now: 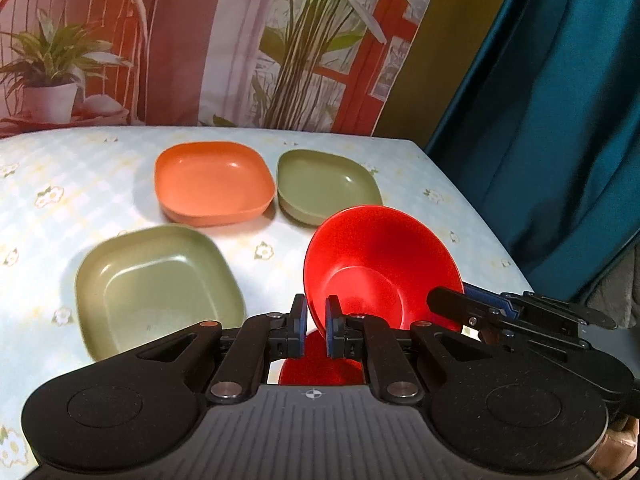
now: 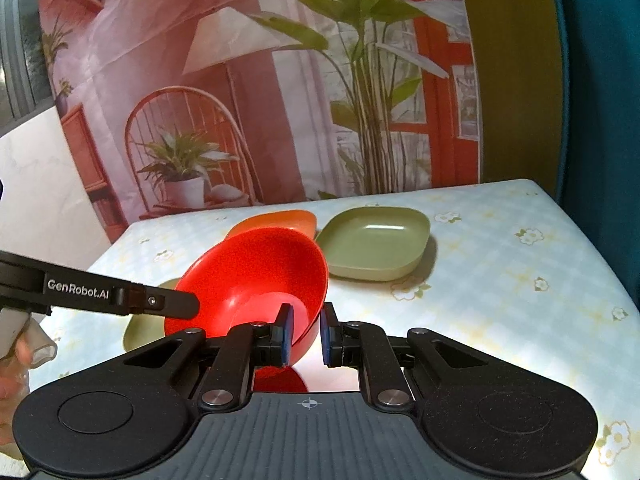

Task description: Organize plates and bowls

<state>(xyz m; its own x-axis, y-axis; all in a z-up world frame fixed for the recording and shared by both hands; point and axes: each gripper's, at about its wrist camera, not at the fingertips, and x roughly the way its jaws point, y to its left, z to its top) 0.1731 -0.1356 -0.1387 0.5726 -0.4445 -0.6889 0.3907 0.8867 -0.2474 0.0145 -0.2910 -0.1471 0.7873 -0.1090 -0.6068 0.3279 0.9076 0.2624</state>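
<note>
At the bottom middle, the left gripper (image 1: 316,328) and the right gripper (image 2: 306,334) each pinch the rim of the tilted round red plastic bowl (image 1: 380,264), with a square green plastic plate (image 1: 158,288) lower left and, farther up, an orange square plate (image 1: 214,182) beside another green plate (image 1: 326,186) on the flowery tablecloth (image 1: 60,184).

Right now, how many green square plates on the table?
2. One green plate lies near the left tongs, on the near left. The other green plate lies farther back, right of the orange plate, behind the red bowl. More could sit off-frame.
</note>
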